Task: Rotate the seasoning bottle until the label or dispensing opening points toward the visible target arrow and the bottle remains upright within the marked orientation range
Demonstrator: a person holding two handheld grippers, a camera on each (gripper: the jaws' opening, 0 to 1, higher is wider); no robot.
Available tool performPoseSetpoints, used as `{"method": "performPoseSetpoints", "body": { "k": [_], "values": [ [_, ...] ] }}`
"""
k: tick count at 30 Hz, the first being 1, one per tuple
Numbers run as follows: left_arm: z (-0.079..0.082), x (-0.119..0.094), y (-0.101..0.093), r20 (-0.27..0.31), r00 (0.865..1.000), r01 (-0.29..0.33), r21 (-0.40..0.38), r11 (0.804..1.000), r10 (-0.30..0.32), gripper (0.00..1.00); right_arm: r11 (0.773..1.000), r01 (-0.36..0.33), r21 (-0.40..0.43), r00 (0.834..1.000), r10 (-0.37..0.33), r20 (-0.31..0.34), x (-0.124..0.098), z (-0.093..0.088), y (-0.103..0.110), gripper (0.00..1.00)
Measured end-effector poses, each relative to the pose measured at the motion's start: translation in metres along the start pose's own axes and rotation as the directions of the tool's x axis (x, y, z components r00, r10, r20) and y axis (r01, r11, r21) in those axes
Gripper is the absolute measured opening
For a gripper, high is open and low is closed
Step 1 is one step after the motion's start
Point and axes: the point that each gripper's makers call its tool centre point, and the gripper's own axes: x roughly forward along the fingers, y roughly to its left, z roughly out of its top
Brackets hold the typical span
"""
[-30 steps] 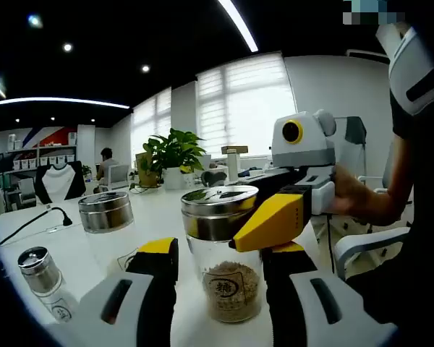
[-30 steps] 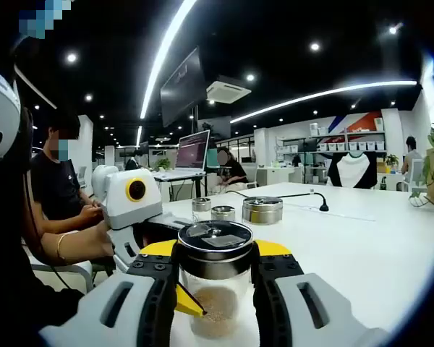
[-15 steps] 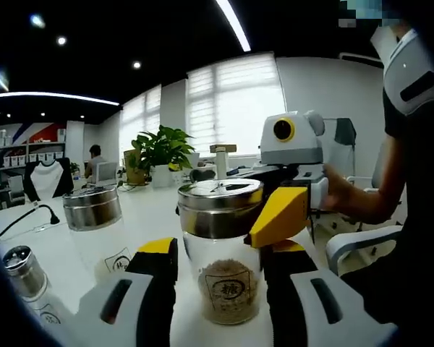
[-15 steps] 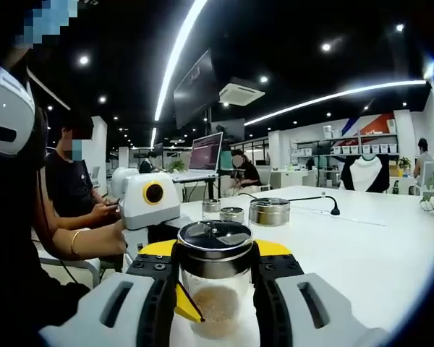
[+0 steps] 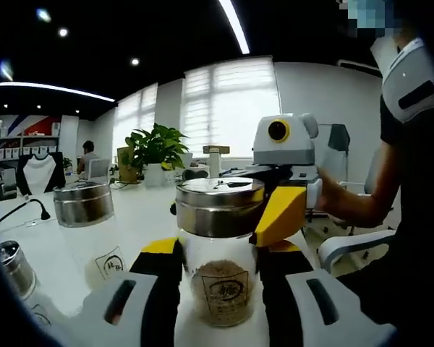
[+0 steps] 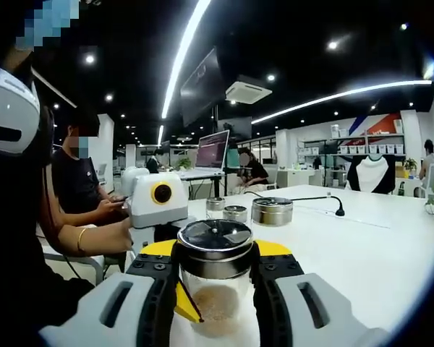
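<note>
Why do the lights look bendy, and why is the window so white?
In the right gripper view the long ceiling light curves because the fisheye lens bends straight lines. In the left gripper view the window glares white from daylight, washing out its detail, while the seasoning bottle up close stays fairly sharp, with bright glints on its metal lid.

Bright blinds are blowing out my left gripper view, ceiling strip light is glaring in the right one, and fisheye edges are bending everything. Background's looking pretty soft.
</note>
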Motion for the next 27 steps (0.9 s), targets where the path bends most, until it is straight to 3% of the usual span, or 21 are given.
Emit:
{"method": "performPoseSetpoints", "body": {
  "k": [5, 16, 21, 27],
  "values": [
    [0.0, 0.0, 0.0, 0.01, 1.0, -0.003, -0.01, 1.0, 0.003, 0.44, 1.0, 0.006, 0.005, 1.0, -0.006, -0.003, 0.0, -0.001, 0.0, 0.38],
    [0.0, 0.007, 0.008, 0.033, 0.991, -0.126, -0.034, 0.991, 0.127, 0.43, 0.993, 0.05, 0.108, 0.998, -0.054, 0.034, -0.006, -0.003, -0.007, 0.38],
    [0.0, 0.008, 0.014, 0.03, 0.978, -0.205, -0.04, 0.978, 0.206, 0.43, 0.984, 0.083, 0.158, 0.995, -0.092, 0.045, -0.009, -0.005, -0.014, 0.38],
    [0.0, 0.01, 0.022, 0.037, 0.961, -0.273, -0.055, 0.961, 0.275, 0.44, 0.979, 0.153, 0.136, 0.986, -0.16, 0.041, -0.012, -0.004, -0.021, 0.37]
  ]
}}
